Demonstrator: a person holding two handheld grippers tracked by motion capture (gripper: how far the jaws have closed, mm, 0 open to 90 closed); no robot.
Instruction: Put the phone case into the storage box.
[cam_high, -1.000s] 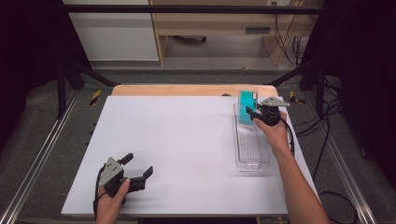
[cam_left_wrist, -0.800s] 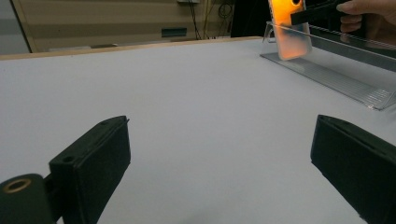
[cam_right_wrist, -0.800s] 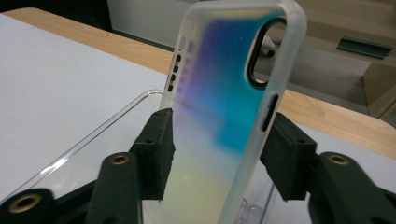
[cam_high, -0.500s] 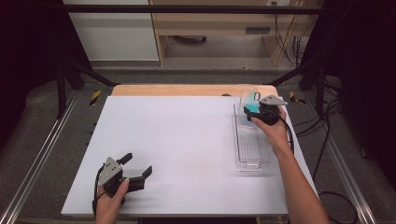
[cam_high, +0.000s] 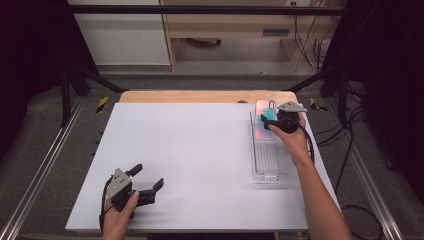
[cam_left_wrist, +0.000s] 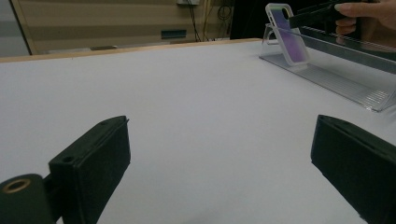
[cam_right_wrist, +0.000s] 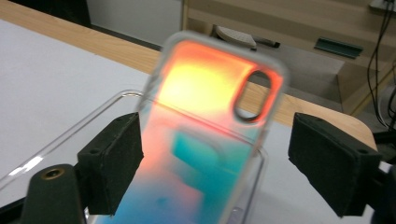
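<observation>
While a phone case (cam_high: 265, 120) leans in the clear tray's (cam_high: 270, 165) far end, the right gripper (cam_high: 278, 121) gapes around it. The left gripper (cam_high: 148, 184) rests spread wide. The right gripper view reveals its camera hole (cam_right_wrist: 253, 95).

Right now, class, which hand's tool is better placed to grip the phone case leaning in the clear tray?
Probably the right. The right tool sits open at the phone case, one jaw on each side. The left tool rests open far across the table, away from the clear tray.
</observation>
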